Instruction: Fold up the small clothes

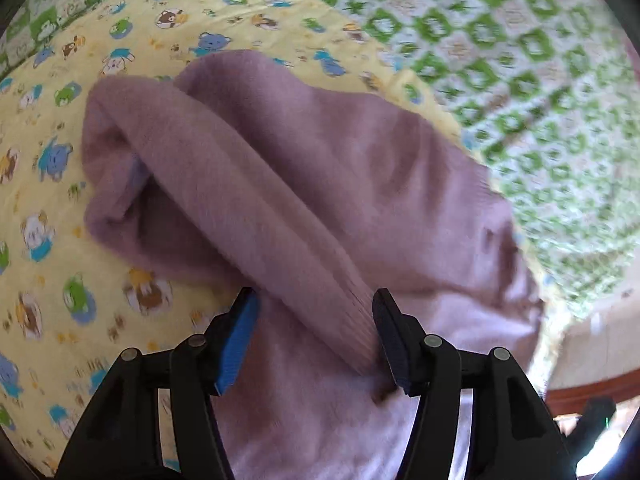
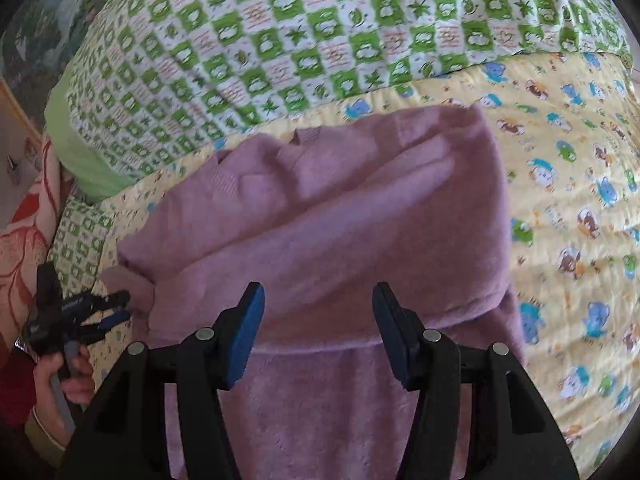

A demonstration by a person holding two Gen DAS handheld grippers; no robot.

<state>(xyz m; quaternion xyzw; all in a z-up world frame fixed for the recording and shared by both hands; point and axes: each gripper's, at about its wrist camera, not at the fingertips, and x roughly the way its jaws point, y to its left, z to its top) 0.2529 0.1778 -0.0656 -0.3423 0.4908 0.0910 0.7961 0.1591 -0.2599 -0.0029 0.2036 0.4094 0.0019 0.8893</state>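
A mauve knitted sweater (image 1: pixel 320 168) lies partly folded on a yellow cartoon-print sheet (image 1: pixel 60 128). In the left wrist view a sleeve (image 1: pixel 256 200) lies diagonally across the body, its ribbed cuff between the open jaws of my left gripper (image 1: pixel 314 320). In the right wrist view the sweater (image 2: pixel 340 208) shows with a folded layer across its middle. My right gripper (image 2: pixel 318 312) is open just above the near part of the sweater and holds nothing. The left gripper (image 2: pixel 116 308) also shows at the sweater's left edge, held by a hand.
A green-and-white checked quilt (image 2: pixel 280 40) lies bunched beyond the sweater and shows at the right in the left wrist view (image 1: pixel 520 60). A red-and-cream floral cloth (image 2: pixel 24 240) lies at the far left. A wooden bed edge (image 1: pixel 592 384) shows at the lower right.
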